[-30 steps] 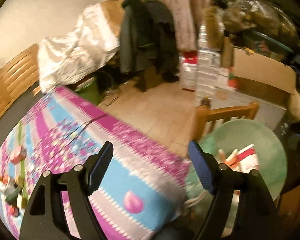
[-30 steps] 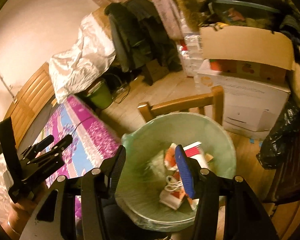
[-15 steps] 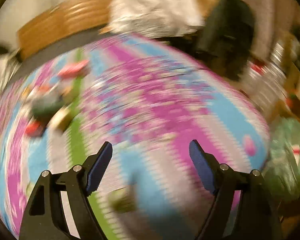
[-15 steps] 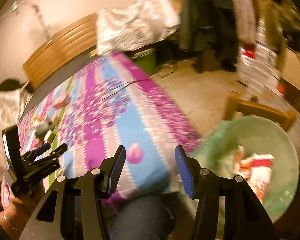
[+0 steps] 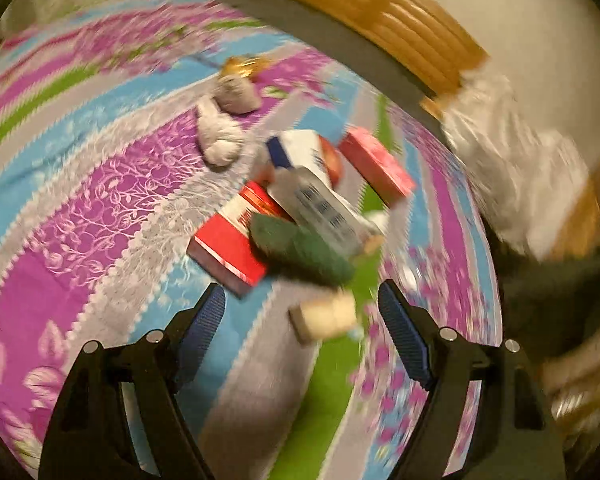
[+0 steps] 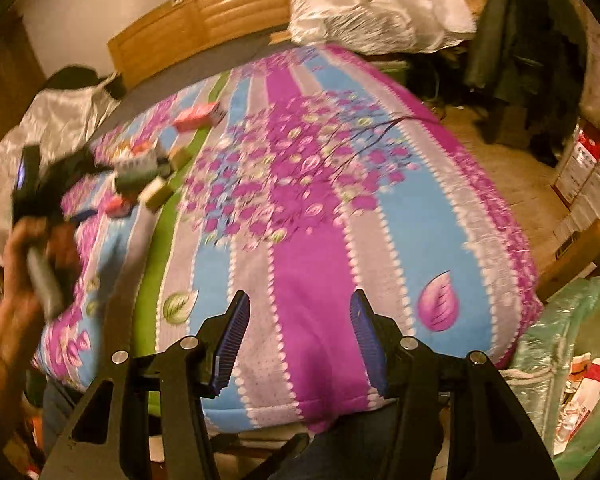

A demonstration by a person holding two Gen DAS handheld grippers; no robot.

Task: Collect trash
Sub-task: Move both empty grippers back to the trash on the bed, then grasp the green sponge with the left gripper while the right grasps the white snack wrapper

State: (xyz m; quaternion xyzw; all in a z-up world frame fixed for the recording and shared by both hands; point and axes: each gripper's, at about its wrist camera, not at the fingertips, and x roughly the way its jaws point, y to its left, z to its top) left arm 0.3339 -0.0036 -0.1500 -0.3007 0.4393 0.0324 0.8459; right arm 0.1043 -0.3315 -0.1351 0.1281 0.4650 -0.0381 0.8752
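Trash lies heaped on our bedspread: red box, pink box, crumpled tissues. Our left gripper hovers over it, spread wide, empty. Our right gripper gapes empty beside the lined bin.

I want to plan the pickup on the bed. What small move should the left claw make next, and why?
Probably ease the left claw forward and down onto the small beige box. Its jaws are open and empty, and that box lies nearest, roughly between the fingertips, ahead of the green pouch and red box. The view is blurred, so this is uncertain.
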